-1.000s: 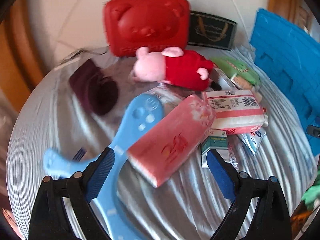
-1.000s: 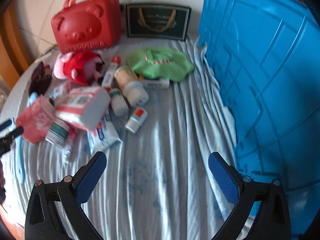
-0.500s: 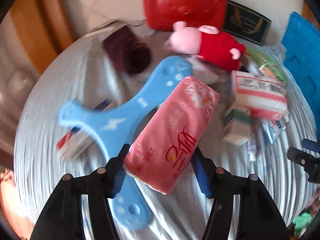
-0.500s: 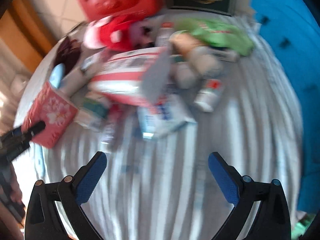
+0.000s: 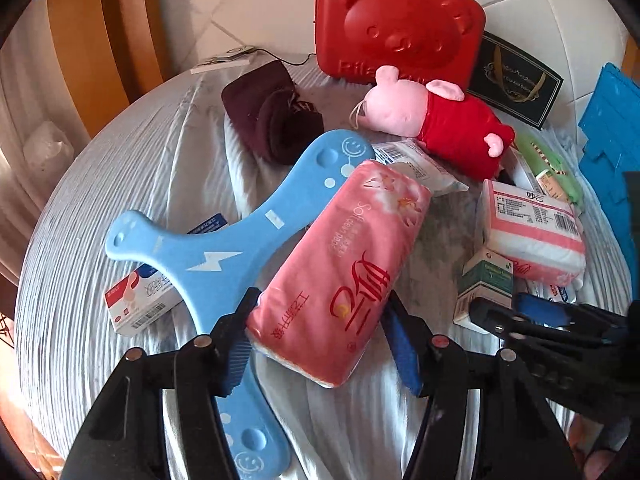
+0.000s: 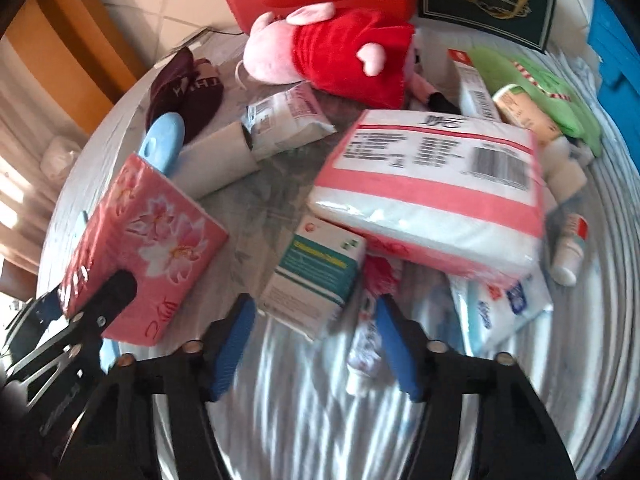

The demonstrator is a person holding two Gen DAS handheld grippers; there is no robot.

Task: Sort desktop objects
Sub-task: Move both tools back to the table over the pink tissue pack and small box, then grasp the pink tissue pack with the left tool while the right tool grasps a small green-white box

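Note:
My left gripper [image 5: 324, 344] is shut on a pink tissue pack [image 5: 340, 272], its near end squeezed between the blue pads; the pack also shows in the right wrist view [image 6: 148, 248] with the left gripper [image 6: 76, 312] on it. My right gripper [image 6: 316, 336] stands partly closed around the near end of a small green-and-white box [image 6: 316, 276]; whether the pads touch it is unclear. The right gripper [image 5: 532, 316] also shows at that box [image 5: 486, 284] in the left wrist view.
A blue foam paddle [image 5: 224, 248] lies under the pink pack. A red-striped tissue pack [image 6: 436, 196], pink pig plush [image 5: 436, 116], red bear case [image 5: 396, 24], dark socks [image 5: 272, 112], bottles, wipes [image 6: 504, 304] and a blue crate [image 5: 612, 136] crowd the striped cloth.
My left gripper closed on the pink tissue pack. My right gripper moved left and forward to the green-and-white box and narrowed from wide open.

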